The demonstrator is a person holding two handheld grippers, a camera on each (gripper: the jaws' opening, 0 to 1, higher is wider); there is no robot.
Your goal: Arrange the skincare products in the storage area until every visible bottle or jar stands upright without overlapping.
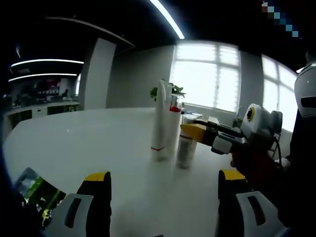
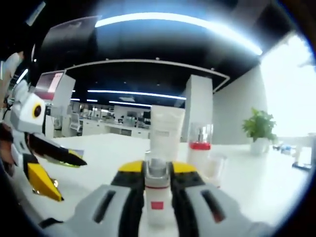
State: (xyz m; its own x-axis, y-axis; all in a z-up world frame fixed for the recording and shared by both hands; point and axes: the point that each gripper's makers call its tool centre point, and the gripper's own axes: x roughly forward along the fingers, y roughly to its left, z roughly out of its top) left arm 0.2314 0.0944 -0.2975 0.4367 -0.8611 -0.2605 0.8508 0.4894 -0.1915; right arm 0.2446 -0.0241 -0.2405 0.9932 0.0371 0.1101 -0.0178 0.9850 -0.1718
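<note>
Right gripper (image 2: 157,182) level over table (image 2: 256,182), jaws clamping small bottle (image 2: 157,195).

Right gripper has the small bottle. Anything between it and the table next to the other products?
Nothing visible. The right gripper is shut on the small bottle, close in front of the white tube and the red-banded bottle. The white table beside them looks bare; the left gripper hangs back, open.
</note>
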